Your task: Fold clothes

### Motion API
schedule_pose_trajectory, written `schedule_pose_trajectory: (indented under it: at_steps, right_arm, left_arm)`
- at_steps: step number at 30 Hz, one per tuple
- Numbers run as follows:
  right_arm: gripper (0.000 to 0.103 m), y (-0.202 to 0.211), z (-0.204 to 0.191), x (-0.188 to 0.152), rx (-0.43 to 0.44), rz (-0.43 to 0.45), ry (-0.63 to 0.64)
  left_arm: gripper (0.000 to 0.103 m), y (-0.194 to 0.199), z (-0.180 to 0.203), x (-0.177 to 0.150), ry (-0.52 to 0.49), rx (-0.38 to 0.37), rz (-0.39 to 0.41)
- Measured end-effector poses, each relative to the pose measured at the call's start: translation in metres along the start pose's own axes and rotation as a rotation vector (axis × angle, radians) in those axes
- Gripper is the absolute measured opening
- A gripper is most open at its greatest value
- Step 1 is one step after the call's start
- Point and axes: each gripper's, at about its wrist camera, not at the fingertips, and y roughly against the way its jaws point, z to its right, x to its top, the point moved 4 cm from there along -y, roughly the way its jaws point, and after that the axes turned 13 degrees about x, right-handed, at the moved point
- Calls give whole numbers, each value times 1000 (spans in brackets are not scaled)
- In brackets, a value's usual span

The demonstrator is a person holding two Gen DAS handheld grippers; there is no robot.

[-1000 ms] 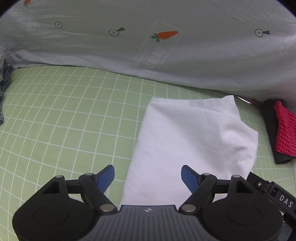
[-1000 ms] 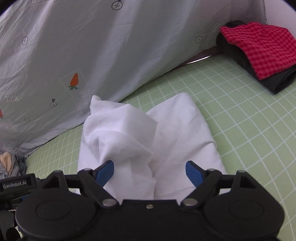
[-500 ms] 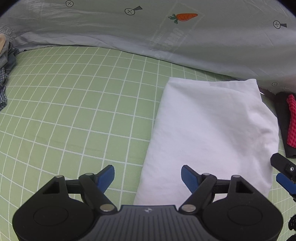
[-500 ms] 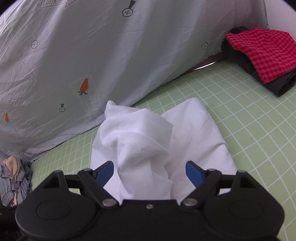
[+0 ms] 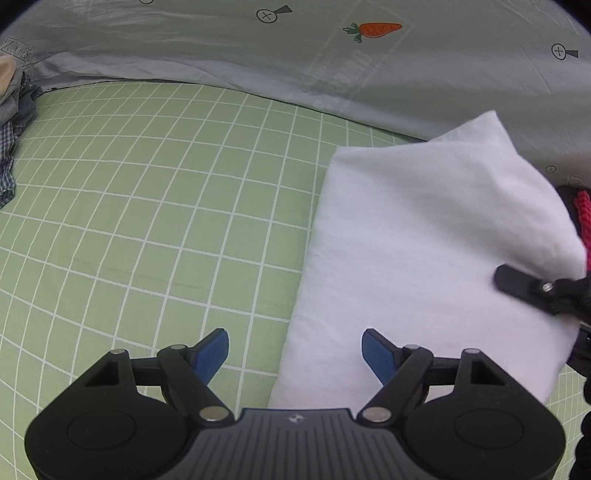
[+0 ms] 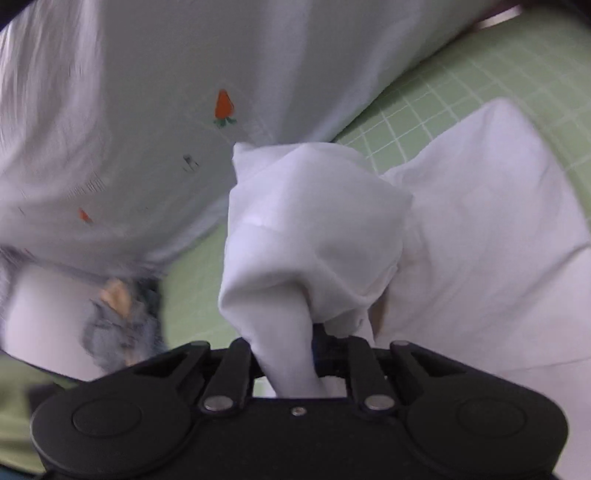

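Right gripper (image 6: 291,354): jaws, spread half a second ago, now pinch a bunched fold of the white cotton garment (image 5: 424,251). Left gripper (image 5: 295,354): jaws spread, empty, at the garment's near-left edge. Garment lies on the green gridded worktop (image 5: 147,203); judged ready for folding over.

A pale green mat (image 5: 155,206) ruled with a white grid covers the table. Behind it hangs a light grey sheet (image 5: 207,40) printed with an orange carrot (image 5: 376,28) and small round marks; its lower edge meets the mat along a curved line. The light is soft and even, casting only faint shadows.
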Motion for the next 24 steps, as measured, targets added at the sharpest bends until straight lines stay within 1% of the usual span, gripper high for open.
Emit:
schedule_pose_trajectory:
  at_steps: [1, 3, 4, 5, 6, 7, 8, 9, 10, 11, 12, 13, 14, 15, 16, 17, 18, 20, 21, 23, 24]
  right_arm:
    - [11, 11, 3, 6, 92, 28, -65]
    - [11, 34, 9, 15, 242, 76, -159]
    - [11, 46, 15, 20, 299, 88, -193]
    - [11, 56, 23, 25, 320, 92, -207]
    - [11, 63, 36, 29, 257, 88, -211]
    - [12, 70, 51, 32, 154, 81, -210]
    - [14, 77, 65, 36, 50, 75, -209]
    - [24, 84, 80, 39, -54, 68, -208]
    - [30, 90, 89, 39, -146, 73, -188]
    - [42, 95, 93, 37, -230, 86, -156]
    - [52, 99, 92, 34, -276, 115, -123]
    - [53, 103, 87, 29, -287, 150, -93]
    - [57, 106, 83, 24, -300, 174, -67]
    - [69, 108, 79, 20, -340, 190, -36]
    - [75, 110, 76, 16, -393, 204, -1]
    - [83, 113, 75, 13, -428, 212, 28]
    - [88, 115, 76, 10, -450, 217, 53]
    - [92, 120, 78, 5, -495, 227, 103]
    - [92, 118, 81, 4, -488, 227, 95]
    - [93, 112, 87, 6, -443, 223, 44]
    - [95, 109, 89, 6, -436, 228, 29]
  left_arm:
    - [80, 1, 2, 0, -4, -7, 1]
    - [80, 2, 6, 1, -12, -22, 3]
    - [80, 2, 8, 2, -16, -29, 4]
    - [80, 3, 9, 2, -21, -37, 5]
    - [81, 3, 11, 3, -25, -44, 6]
    - [81, 1, 13, 2, -29, -54, -4]
    - [82, -3, 17, 1, -37, -66, -21]
    - [82, -6, 21, -1, -47, -76, -34]
    - [82, -10, 24, -2, -57, -85, -47]
    - [82, -12, 28, -3, -67, -89, -54]
    - [82, -15, 31, -5, -77, -93, -60]
    - [82, -18, 34, -7, -87, -97, -66]
    - [83, -20, 37, -8, -97, -101, -72]
    - [83, -23, 40, -10, -107, -105, -79]
    - [84, -26, 42, -10, -110, -109, -83]
    - [85, -30, 44, -10, -112, -116, -89]
    - [86, -34, 45, -10, -114, -124, -95]
    - [87, -41, 48, -10, -118, -137, -102]
    - [87, -44, 51, -9, -119, -147, -111]
    - [87, -52, 56, -7, -122, -167, -128]
    - [87, -54, 57, -6, -116, -188, -137]
